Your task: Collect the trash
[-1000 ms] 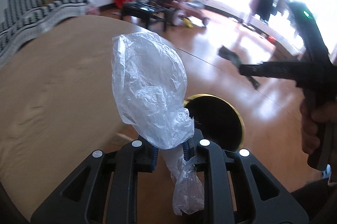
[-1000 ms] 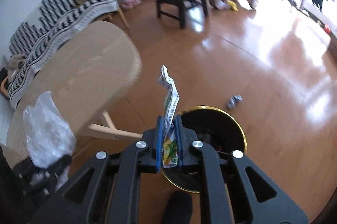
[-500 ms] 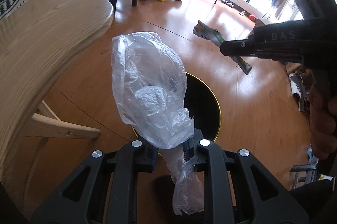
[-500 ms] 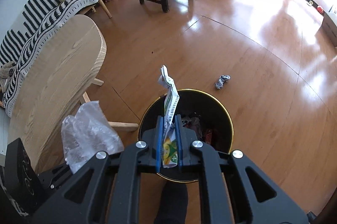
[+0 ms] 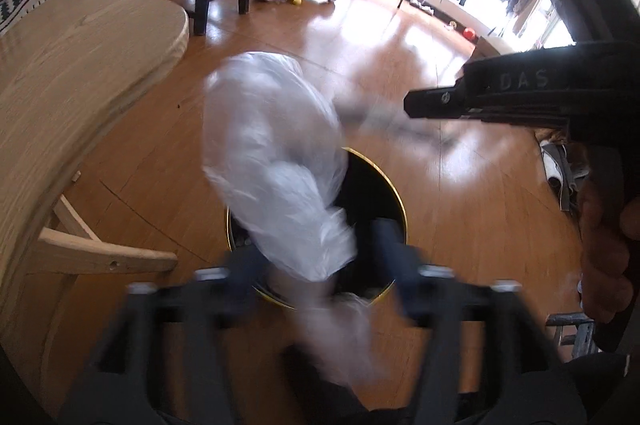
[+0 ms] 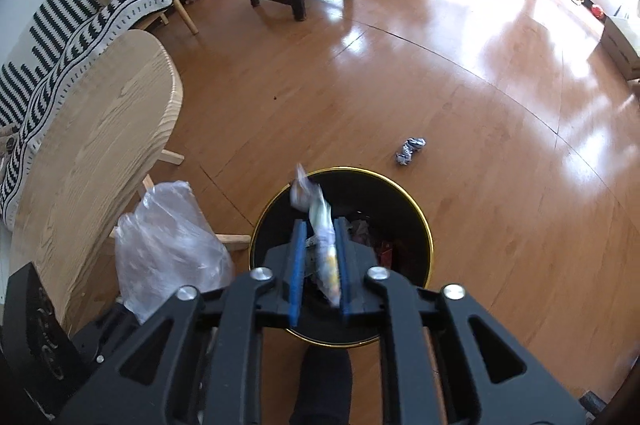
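Left wrist view: one bin [image 5: 394, 185], black with a gold rim, on the floor, and one clear plastic bag [image 5: 276, 165] blurred right above it. The left gripper [image 5: 320, 265] has just been opening, jaws wide apart, bag loose between them. The right gripper shows from the side here, with a hand [image 5: 604, 257] on its handle. Right wrist view: same bin [image 6: 416, 213], one wrapper [image 6: 322, 237] between the right gripper's [image 6: 320, 257] blue pads, jaws just been opening, pads not pinching it. Only this view shows one crumpled scrap [image 6: 410, 151] on the floor past the bin, plus the bag [image 6: 168, 241] from the side.
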### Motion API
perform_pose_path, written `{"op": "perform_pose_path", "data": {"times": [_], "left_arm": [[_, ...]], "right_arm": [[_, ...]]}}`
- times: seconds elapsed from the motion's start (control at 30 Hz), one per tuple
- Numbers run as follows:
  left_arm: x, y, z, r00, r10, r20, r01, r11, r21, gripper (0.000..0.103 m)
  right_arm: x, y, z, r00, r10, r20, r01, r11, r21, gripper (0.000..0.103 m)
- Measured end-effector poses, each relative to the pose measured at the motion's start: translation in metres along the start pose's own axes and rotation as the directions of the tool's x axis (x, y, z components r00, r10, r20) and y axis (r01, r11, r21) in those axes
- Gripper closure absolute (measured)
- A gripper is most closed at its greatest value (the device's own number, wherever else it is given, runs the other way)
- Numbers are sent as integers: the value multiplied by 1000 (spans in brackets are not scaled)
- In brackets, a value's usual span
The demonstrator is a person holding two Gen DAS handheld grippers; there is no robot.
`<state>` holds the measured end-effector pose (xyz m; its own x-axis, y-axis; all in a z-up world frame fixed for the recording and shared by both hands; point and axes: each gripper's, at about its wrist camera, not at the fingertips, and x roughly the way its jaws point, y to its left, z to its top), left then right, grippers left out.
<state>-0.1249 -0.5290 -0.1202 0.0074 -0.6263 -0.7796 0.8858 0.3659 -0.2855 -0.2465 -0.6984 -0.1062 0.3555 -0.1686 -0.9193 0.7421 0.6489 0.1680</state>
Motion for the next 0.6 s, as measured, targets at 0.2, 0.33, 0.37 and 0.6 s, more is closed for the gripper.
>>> {"op": "perform_pose_path", "data": {"times": [0.2,0.33,0.37,0.6], "left_arm": [[-6,3,4,1000,-1,18,1,1000,-7,25],[-14,9,4,999,10,31,-9,1000,-20,21],[-19,11,5,999,16,40,-15,1000,-24,20],[-66,32,2,992,81,95,-77,996,-49,13]], "right_arm": [[-9,8,1,999,-5,51,5,1000,1,32],[-11,17,3,998,3,61,-2,1000,-11,32],[-12,18,4,998,6,67,-6,1000,-11,32],[-29,54,9,991,61,119,-56,998,-42,29]]}}
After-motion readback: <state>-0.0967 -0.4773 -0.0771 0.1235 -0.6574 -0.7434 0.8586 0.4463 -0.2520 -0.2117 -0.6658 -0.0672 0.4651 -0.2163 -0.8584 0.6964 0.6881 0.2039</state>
